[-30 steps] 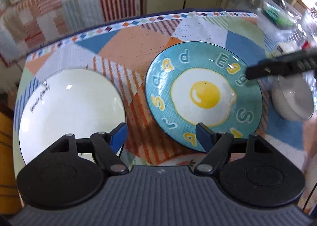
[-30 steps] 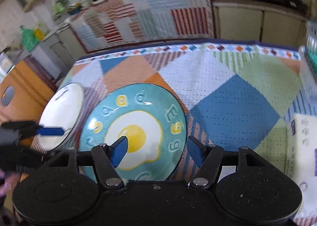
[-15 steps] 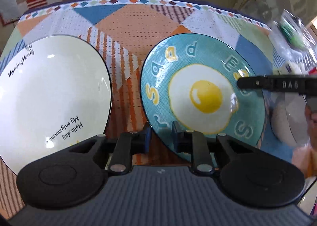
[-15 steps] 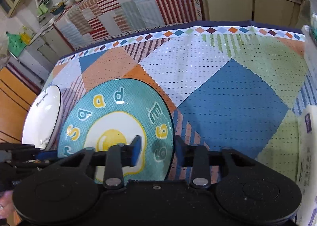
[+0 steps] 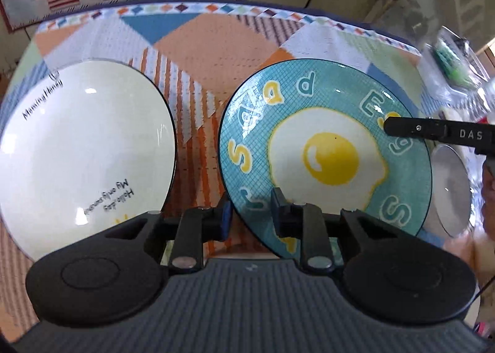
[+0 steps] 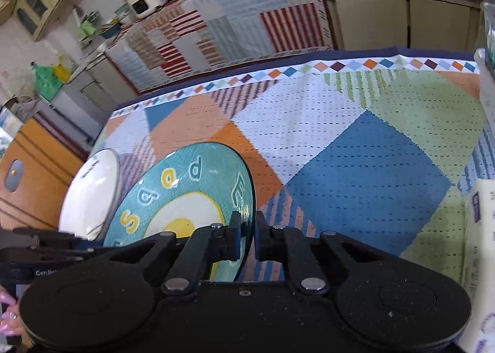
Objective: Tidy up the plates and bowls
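A teal plate with a fried-egg picture [image 5: 324, 154] sits on the patchwork tablecloth, with a cream plate with black writing [image 5: 83, 148] to its left. My left gripper [image 5: 249, 213] is shut on the teal plate's near left rim. My right gripper [image 6: 247, 233] is shut on the same plate's right rim [image 6: 247, 198], and its finger [image 5: 433, 133] shows over the plate's right side in the left wrist view. The teal plate looks tilted up in the right wrist view. The cream plate [image 6: 92, 192] lies beyond it.
A small white bowl [image 5: 451, 192] sits right of the teal plate. Clear containers [image 5: 454, 62] stand at the table's right edge, and a white packet [image 6: 479, 244] lies at the right. The tablecloth [image 6: 355, 151] stretches behind; kitchen counters lie past the far edge.
Both grippers went from open to shut on the teal plate's rim, left side and right side. The plate has tipped up in the right wrist view.
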`<state>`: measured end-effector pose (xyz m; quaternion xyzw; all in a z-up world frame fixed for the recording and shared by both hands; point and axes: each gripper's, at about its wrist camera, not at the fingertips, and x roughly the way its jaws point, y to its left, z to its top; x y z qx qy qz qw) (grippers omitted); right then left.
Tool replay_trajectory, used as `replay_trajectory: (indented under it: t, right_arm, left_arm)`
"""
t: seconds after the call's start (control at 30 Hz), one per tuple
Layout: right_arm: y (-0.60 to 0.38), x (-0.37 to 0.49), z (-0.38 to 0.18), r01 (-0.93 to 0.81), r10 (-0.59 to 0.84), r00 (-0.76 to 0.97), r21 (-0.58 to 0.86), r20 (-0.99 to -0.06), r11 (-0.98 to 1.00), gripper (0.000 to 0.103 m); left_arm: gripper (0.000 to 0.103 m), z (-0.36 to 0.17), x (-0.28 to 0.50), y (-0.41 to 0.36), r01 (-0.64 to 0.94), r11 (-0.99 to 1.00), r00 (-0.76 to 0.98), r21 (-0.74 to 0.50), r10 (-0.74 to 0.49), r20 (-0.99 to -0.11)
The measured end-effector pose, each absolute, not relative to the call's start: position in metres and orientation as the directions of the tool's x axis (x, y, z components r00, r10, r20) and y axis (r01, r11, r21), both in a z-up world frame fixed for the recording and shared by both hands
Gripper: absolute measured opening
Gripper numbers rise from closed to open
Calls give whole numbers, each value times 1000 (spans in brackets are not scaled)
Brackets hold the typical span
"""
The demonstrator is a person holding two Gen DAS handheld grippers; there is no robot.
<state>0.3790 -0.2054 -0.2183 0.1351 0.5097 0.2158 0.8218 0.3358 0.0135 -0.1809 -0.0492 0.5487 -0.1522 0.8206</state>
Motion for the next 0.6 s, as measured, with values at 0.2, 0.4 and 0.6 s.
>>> replay_trajectory:
  t: [0.2,0.4,0.6]
  right_arm:
    - [-212,345,-178,-260,527,386,458,-757,850,12]
    - [-211,298,-136,-311,543,366,451,-756,837,12]
    - [-205,250,-103,-362,548,354,429,-758,828,12]
  left_arm:
    - [24,-137,304,18,246,945,386,-216,-300,-872]
    - [24,-99,269,25,284,941,401,-186,-293,-868]
    - [24,-80,235,36,283,941,389,-186,-289,-875]
